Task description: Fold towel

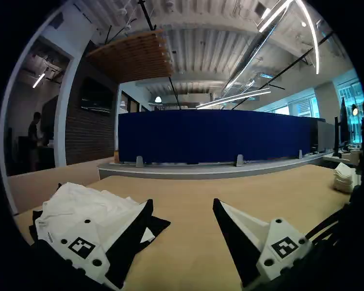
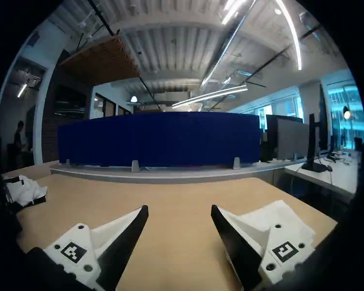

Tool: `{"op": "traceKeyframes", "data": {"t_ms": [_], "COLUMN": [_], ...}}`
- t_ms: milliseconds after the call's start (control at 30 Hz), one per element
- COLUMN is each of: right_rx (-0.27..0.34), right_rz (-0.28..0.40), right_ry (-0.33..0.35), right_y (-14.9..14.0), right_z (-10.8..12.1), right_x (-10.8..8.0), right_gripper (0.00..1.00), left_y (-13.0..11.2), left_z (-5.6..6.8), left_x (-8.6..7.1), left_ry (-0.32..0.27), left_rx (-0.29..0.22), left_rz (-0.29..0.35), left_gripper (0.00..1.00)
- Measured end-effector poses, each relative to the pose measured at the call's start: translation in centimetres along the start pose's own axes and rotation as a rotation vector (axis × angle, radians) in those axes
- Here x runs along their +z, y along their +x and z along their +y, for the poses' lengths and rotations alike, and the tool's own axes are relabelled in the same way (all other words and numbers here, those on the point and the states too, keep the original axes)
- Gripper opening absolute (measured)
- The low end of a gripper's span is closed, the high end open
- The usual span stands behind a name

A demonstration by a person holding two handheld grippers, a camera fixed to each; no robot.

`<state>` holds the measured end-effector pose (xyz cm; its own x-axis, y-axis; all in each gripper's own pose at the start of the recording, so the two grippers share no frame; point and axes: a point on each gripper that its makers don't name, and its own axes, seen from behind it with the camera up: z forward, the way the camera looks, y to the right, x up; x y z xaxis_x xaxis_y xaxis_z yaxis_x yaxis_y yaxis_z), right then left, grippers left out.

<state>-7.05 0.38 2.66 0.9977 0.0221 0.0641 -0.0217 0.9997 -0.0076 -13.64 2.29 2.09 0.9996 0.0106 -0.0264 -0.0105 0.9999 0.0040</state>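
A crumpled white towel lies on the wooden table at the lower left of the left gripper view, on top of something black. My left gripper is open just above the table, and its left finger overlaps the towel's near edge without pinching it. In the right gripper view the same white towel sits far off at the left edge. My right gripper is open over bare tabletop with nothing between its fingers.
A stack of folded white towels sits at the table's right edge. A long blue divider runs along the far side. Desks with monitors stand to the right. A person stands far off at the left.
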Motion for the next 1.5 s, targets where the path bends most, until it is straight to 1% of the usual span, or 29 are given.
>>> {"op": "traceKeyframes", "data": {"t_ms": [100,300,500,600,800,900,1200,1500], "right_rx": [0.002,0.02,0.065,0.056,0.044,0.028,-0.017,-0.016], "right_rz": [0.0,0.009,0.007,0.025,0.044,0.055,0.063,0.064], "right_ry": [-0.007,-0.001,-0.011,-0.006,-0.008,-0.002,0.007,0.006], "right_y": [-0.6,-1.4,-2.2,-1.8,-1.8,-1.9,-2.0,-2.0], "right_z": [0.3,0.3,0.7,0.6,0.5,0.1,-0.7,-0.7], "right_x": [-0.1,-0.2,-0.4,-0.7,-0.9,-1.1,-1.3,-1.4], "right_gripper": [1.0,1.0,1.0,1.0,1.0,1.0,1.0,0.99], "left_y": [0.0,0.0,0.0,0.1,0.1,0.1,0.1,0.0], "left_z": [0.0,0.0,0.0,0.0,0.0,0.0,0.0,0.0], "left_x": [0.0,-0.1,-0.2,-0.2,-0.2,-0.2,-0.2,-0.3], "left_ry": [0.0,0.0,0.0,0.0,0.0,0.0,0.0,0.0], "left_rx": [0.0,0.0,0.0,0.0,0.0,0.0,0.0,0.0], "left_rz": [0.0,0.0,0.0,0.0,0.0,0.0,0.0,0.0], "left_gripper": [0.91,0.91,0.91,0.91,0.91,0.91,0.91,0.91]}}
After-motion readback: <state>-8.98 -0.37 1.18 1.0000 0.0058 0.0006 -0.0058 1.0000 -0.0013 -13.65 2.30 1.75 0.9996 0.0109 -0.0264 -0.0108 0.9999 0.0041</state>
